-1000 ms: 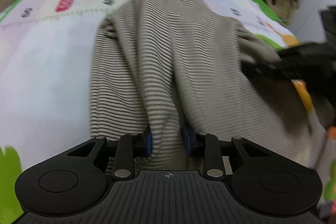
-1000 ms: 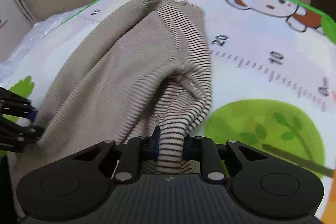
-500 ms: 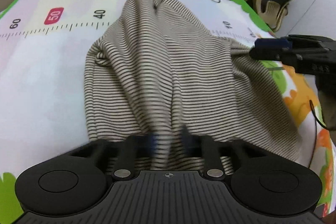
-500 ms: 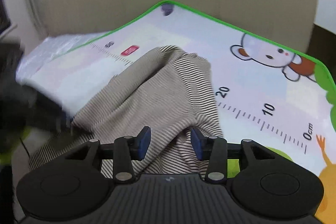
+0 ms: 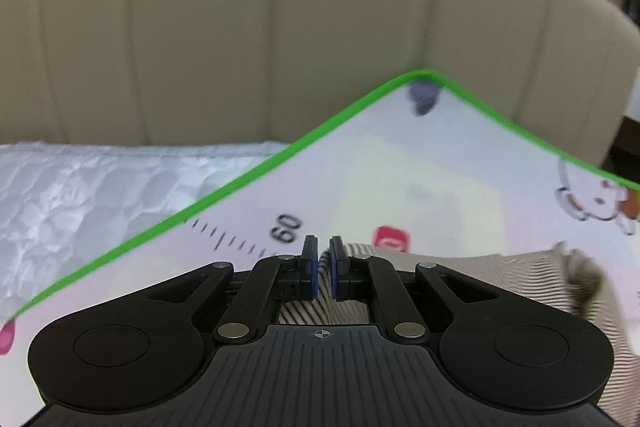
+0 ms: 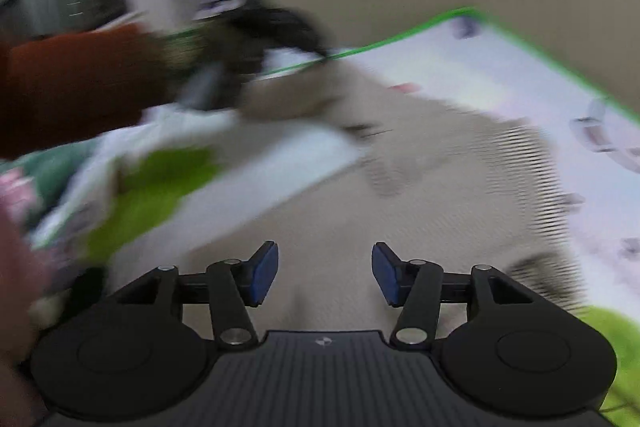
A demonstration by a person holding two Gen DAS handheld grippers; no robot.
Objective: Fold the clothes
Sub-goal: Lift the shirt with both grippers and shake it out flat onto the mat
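Striped beige knit garment (image 6: 452, 187) lies crumpled on play mat (image 5: 460, 187), soft ribbed folds, right of mat's far corner. Left gripper (image 5: 323, 269): blue pads nearly touching, jaws closed, nothing visibly pinched; cloth shows just below and right of it. Right gripper (image 6: 325, 273): jaws parting, about half wide, nothing between pads; hovers over cloth. Mat glossy, green-edged, printed ruler and cartoon animals. Beige padded headboard (image 5: 280, 27) behind. Quilted white sheet (image 5: 100, 195) far left. Rust-red sleeve (image 6: 72, 87), blurred, at left.
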